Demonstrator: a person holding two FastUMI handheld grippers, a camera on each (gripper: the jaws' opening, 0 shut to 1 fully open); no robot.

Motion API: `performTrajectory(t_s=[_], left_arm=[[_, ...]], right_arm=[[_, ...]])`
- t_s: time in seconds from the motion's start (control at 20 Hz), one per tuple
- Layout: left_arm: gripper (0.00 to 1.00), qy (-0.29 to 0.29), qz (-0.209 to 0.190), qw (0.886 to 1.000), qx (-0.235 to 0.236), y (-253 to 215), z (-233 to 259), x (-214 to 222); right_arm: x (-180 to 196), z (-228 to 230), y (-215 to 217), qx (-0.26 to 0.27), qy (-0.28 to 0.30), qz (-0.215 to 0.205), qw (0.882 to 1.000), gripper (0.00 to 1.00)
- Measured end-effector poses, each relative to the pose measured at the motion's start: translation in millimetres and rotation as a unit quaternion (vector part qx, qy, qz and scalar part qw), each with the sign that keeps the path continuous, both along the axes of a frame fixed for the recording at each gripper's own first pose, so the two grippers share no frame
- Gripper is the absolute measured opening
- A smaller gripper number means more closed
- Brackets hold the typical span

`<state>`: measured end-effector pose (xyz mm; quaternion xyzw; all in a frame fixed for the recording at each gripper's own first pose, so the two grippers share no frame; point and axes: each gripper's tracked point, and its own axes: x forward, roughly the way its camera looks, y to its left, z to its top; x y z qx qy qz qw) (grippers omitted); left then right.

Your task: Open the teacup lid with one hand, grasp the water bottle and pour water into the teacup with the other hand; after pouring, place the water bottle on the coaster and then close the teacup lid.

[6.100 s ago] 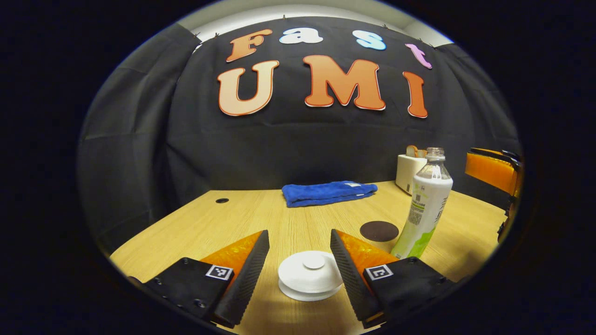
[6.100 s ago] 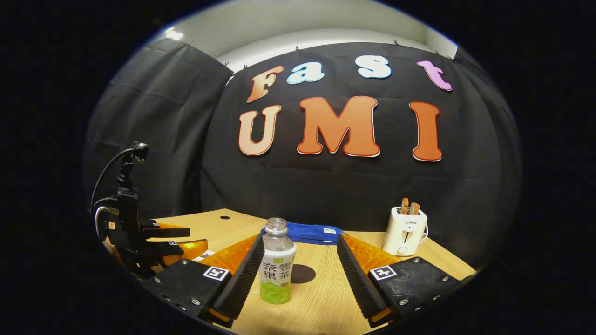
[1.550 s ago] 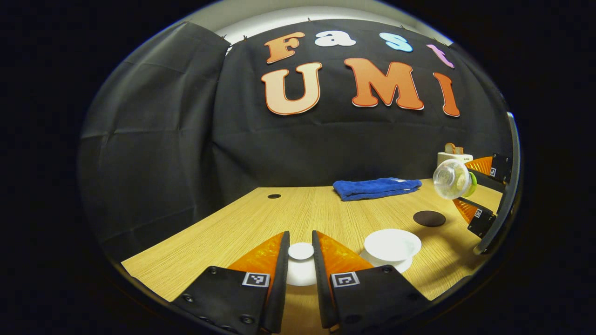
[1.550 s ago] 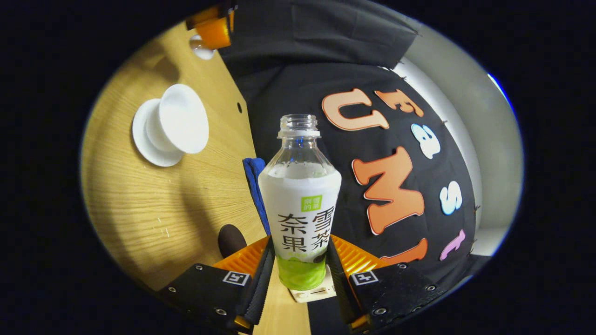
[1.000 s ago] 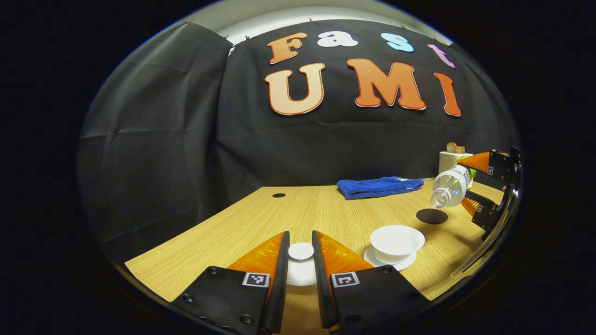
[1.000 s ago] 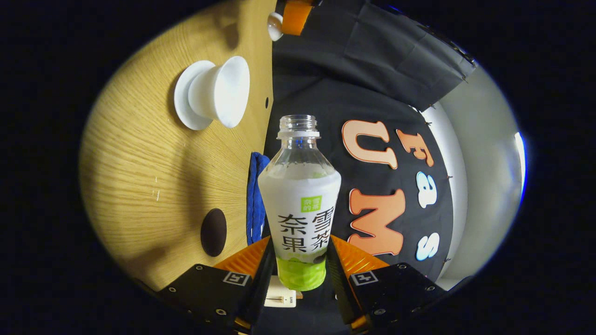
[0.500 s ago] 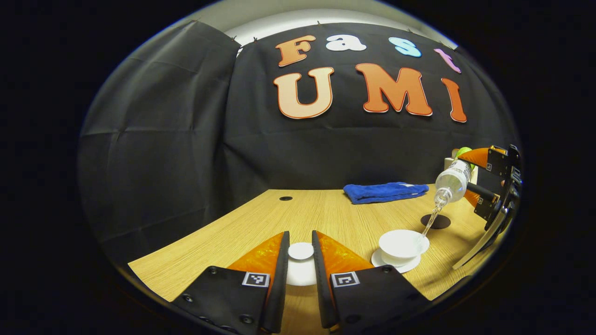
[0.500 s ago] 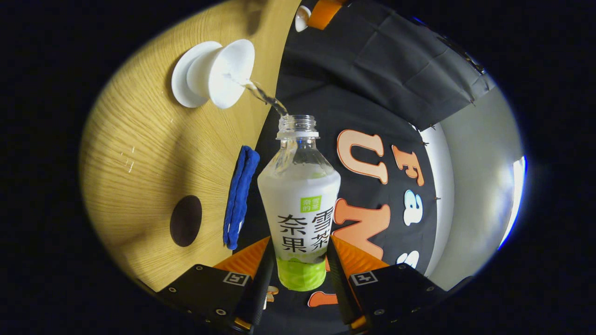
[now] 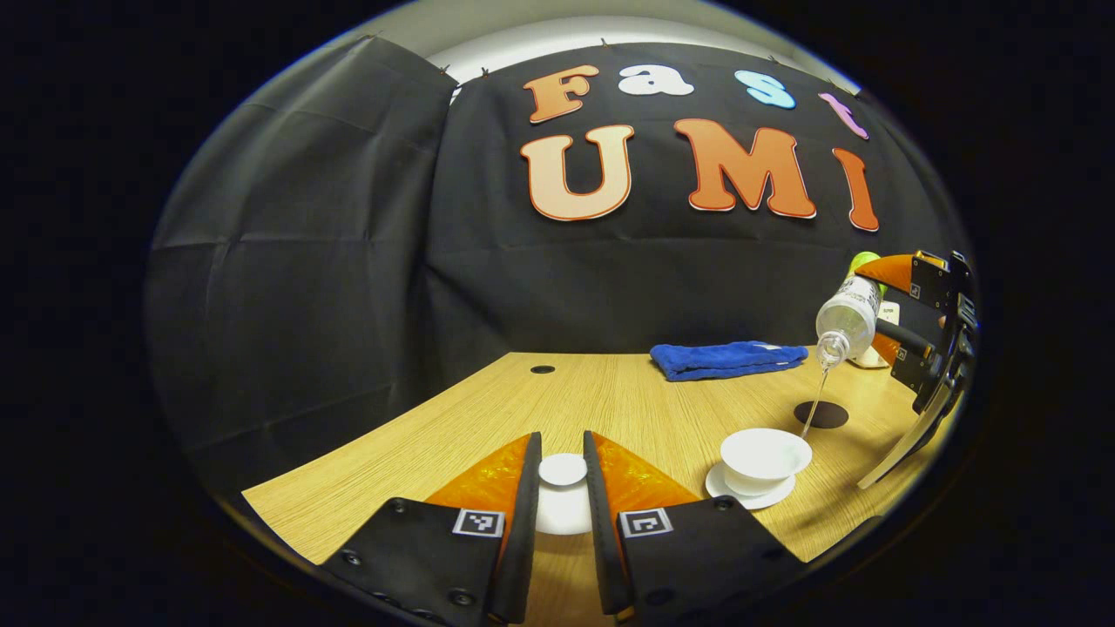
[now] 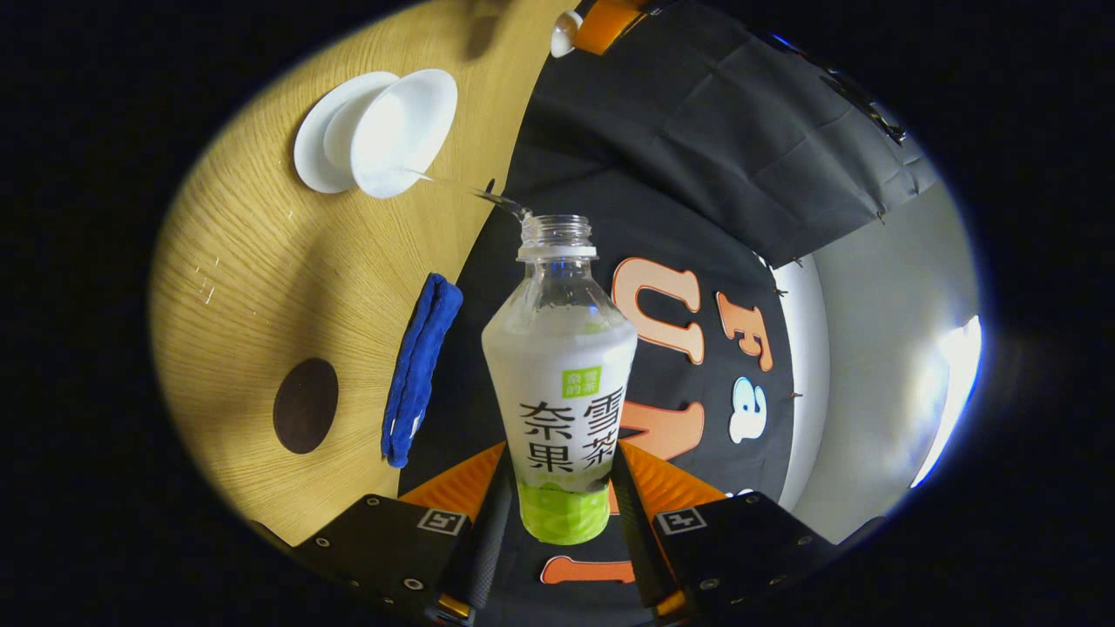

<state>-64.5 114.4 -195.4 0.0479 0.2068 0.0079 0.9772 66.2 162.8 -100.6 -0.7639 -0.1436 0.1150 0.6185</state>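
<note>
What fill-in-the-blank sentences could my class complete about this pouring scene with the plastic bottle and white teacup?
1. The left gripper fingers hold the white round ____.
2. Water streams from the clear plastic bottle into the white ____.
3. The dark round coaster lies on the wooden ____.
4. The folded cloth is ____ in colour.

Missing words: lid; teacup; table; blue
</note>
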Motion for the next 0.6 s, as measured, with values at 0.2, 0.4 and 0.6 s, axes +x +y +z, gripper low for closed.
performTrajectory(t_s=[0.2,0.4,0.6], left_arm=[[0.34,0.0,0.004,1.0,0.001,4.3,-1.7,-0.3],[0.34,-0.001,0.005,1.0,0.0,5.9,-2.2,-1.2],[0.34,0.005,0.01,1.0,-0.011,8.1,-7.7,-1.9]], right_arm=[[1.3,7.1,6.5,-0.012,-0.012,0.013,1.0,0.64],[2.0,16.4,13.4,-0.022,-0.025,0.025,0.999,0.64],[2.6,20.0,20.9,-0.04,-0.03,0.041,0.998,0.64]])
